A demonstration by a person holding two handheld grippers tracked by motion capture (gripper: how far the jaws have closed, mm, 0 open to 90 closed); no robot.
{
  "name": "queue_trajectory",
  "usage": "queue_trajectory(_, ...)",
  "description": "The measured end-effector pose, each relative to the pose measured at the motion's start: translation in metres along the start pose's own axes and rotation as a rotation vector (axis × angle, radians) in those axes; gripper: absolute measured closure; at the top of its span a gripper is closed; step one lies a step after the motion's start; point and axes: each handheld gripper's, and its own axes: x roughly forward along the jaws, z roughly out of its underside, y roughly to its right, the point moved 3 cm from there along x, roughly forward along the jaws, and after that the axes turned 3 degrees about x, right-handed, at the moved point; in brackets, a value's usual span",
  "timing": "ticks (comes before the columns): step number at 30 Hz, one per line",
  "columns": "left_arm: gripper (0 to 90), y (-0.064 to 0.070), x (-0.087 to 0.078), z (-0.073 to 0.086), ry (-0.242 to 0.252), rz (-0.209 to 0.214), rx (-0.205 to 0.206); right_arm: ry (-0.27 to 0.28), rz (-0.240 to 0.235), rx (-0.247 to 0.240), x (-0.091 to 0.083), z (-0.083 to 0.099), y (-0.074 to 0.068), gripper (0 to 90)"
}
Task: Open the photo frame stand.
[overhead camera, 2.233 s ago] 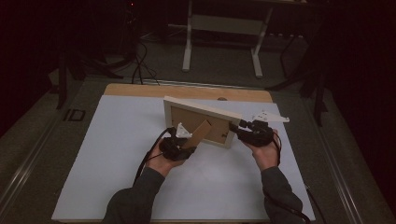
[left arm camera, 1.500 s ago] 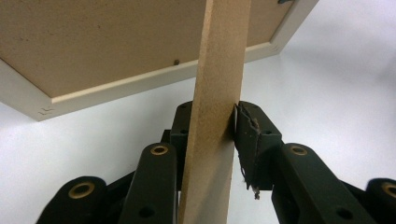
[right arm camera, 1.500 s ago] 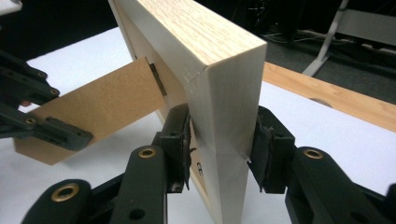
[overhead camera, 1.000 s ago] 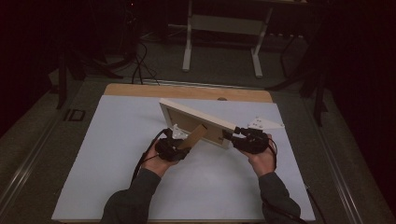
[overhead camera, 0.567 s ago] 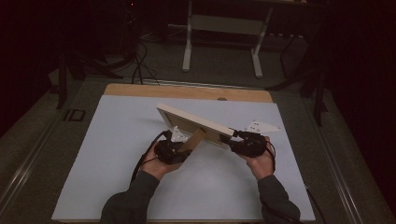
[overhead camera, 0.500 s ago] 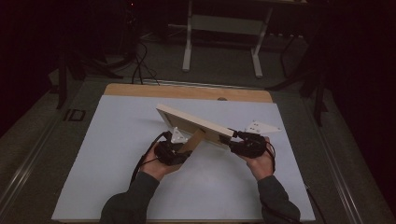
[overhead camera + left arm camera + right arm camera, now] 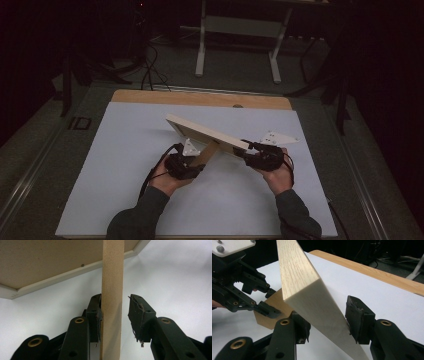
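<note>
Above the middle of the white table [image 7: 125,165], a wooden picture frame [image 7: 205,131] hangs tilted, held from both sides. At its left, the left gripper [image 7: 114,312] straddles the frame's brown stand [image 7: 112,290], jaws apart, one pad touching. At its right, the right gripper [image 7: 325,316] clamps the frame's pale edge.

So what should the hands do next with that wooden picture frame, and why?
Probably close the left gripper on the brown stand strip: one jaw touches it, the other stands apart. The picture frame hangs tilted above the white table, with the right gripper around its corner.
</note>
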Motion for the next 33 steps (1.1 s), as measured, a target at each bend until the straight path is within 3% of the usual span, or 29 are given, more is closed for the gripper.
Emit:
queue_trajectory(27, 59.4, -0.009, -0.014, 0.003, 0.029, -0.017, -0.029, -0.029, -0.001, 0.018, 0.004, -0.002, 0.000, 52.1)
queue_trajectory(32, 57.7, -0.011, -0.018, 0.003, 0.047, -0.022, -0.050, -0.041, -0.004, 0.015, 0.004, -0.002, 0.001, 52.0)
queue_trajectory(33, 57.4, -0.013, -0.020, 0.002, 0.058, -0.011, -0.071, -0.043, -0.004, 0.014, 0.004, -0.002, 0.001, 52.0)
